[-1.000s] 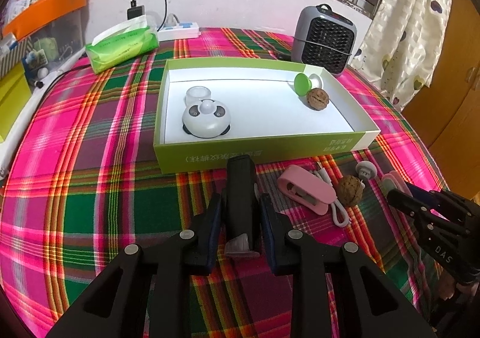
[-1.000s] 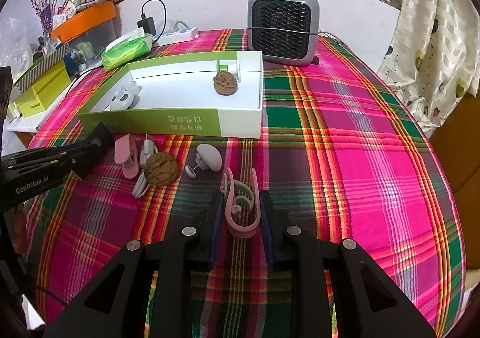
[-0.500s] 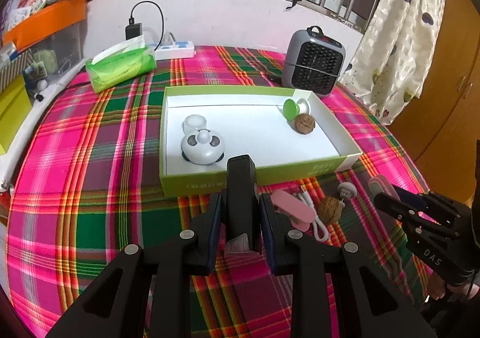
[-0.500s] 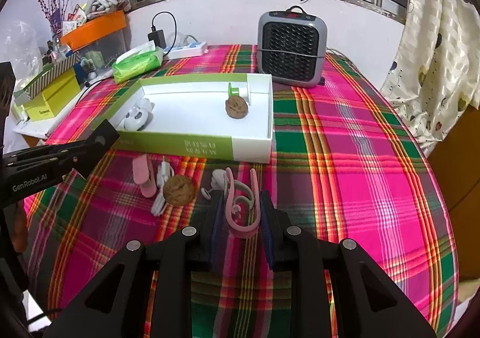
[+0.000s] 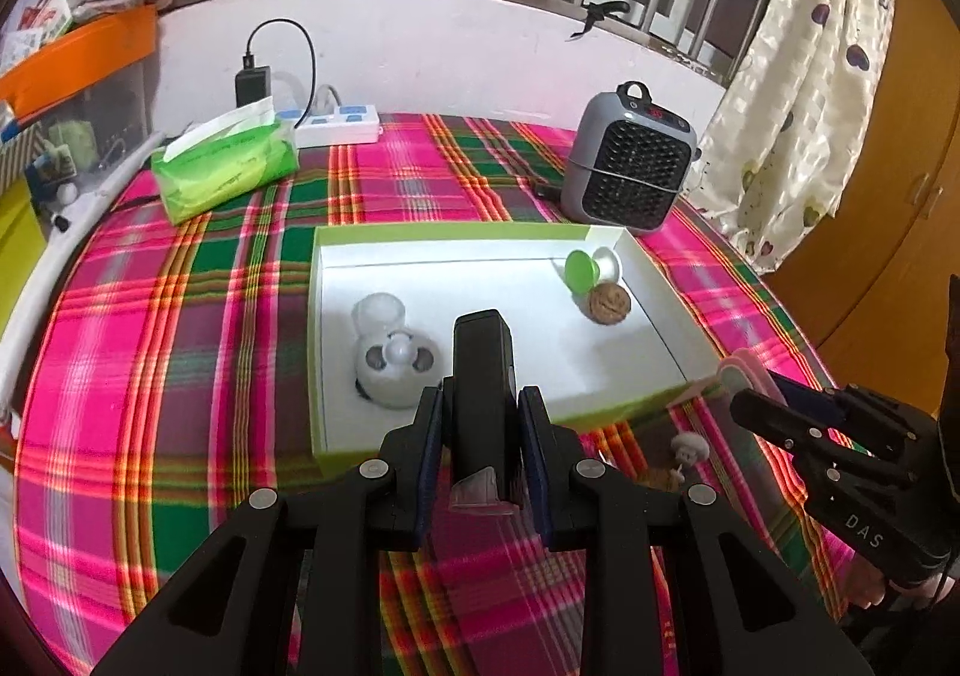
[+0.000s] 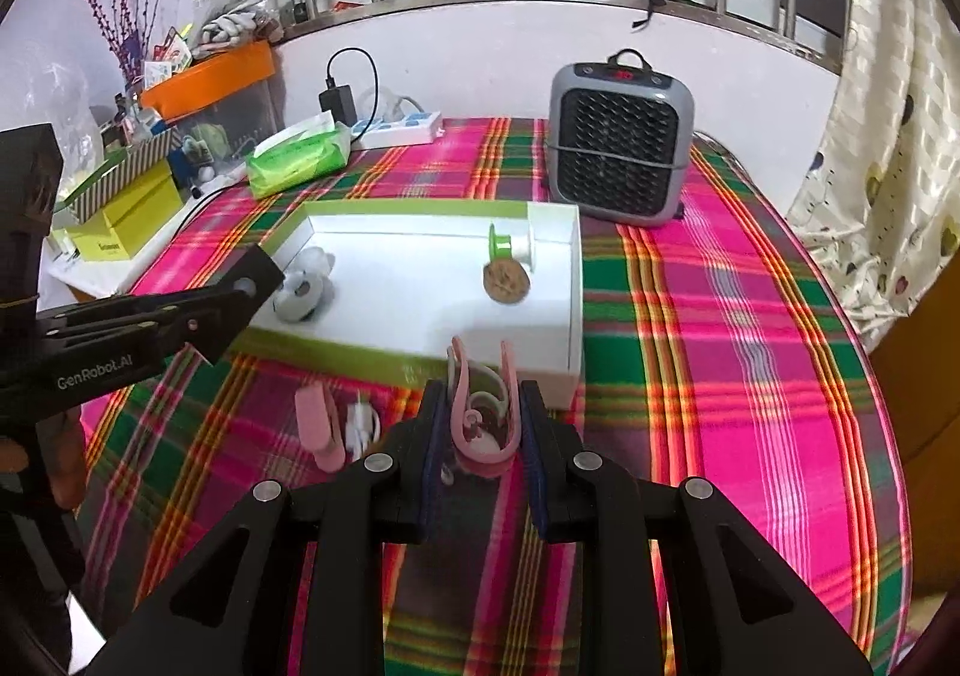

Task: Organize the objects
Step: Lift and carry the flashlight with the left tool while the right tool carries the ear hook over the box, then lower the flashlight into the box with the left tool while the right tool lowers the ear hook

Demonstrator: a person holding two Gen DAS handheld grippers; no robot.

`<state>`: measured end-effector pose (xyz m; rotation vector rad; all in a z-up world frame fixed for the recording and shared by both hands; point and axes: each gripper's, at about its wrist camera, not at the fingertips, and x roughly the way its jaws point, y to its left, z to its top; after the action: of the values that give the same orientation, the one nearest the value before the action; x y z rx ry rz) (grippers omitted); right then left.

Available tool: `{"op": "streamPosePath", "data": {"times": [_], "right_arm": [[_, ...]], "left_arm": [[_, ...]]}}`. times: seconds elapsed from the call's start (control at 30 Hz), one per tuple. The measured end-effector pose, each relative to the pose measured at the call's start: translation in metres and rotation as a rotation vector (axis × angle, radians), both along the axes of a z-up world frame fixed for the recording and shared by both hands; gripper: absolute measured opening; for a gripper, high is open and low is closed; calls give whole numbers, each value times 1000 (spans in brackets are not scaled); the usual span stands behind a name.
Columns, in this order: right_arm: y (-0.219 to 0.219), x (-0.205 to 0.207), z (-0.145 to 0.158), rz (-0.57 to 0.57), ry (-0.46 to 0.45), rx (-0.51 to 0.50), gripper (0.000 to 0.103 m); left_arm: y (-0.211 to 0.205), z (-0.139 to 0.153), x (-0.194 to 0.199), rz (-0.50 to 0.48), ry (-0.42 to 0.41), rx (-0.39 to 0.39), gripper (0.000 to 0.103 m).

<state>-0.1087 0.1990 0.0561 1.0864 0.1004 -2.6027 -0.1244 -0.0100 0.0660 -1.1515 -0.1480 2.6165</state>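
Black fingers (image 5: 480, 436) angled downward, clamping black block (image 5: 482, 376).

The cloth (image 5: 240, 316) is pink-and-green plaid; the box (image 5: 336, 454) is lime outside, white inside; the clip (image 6: 480, 412) is pink, the heater (image 6: 621, 147) grey.

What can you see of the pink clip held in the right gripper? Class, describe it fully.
The pink clip is a U-shaped piece that looks like soft, smooth plastic, with two long prongs pointing away from the camera and a pale curled tongue between them. It stands pinched between the right gripper's blue-padded fingers, one pad on each outer side. It hangs clear above the plaid tablecloth, just short of the green-and-white box. Nothing else touches it.
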Motion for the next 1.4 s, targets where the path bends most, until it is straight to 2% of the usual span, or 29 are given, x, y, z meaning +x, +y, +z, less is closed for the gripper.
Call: {"op": "streamPosePath", "data": {"times": [0.43,0.7,1.4], "right_arm": [[-12,-49,-2,51,-50,-25,24],[-21,-74,-19,92,-114,-22,24],[-18,-93,-41,98,-170,53,24]], "left_arm": [[4,-3,-45,-5,-22,11,23],[6,-14,-74,-1,-55,9,23],[13,-34,-107,6,-98,-21,21]]}}
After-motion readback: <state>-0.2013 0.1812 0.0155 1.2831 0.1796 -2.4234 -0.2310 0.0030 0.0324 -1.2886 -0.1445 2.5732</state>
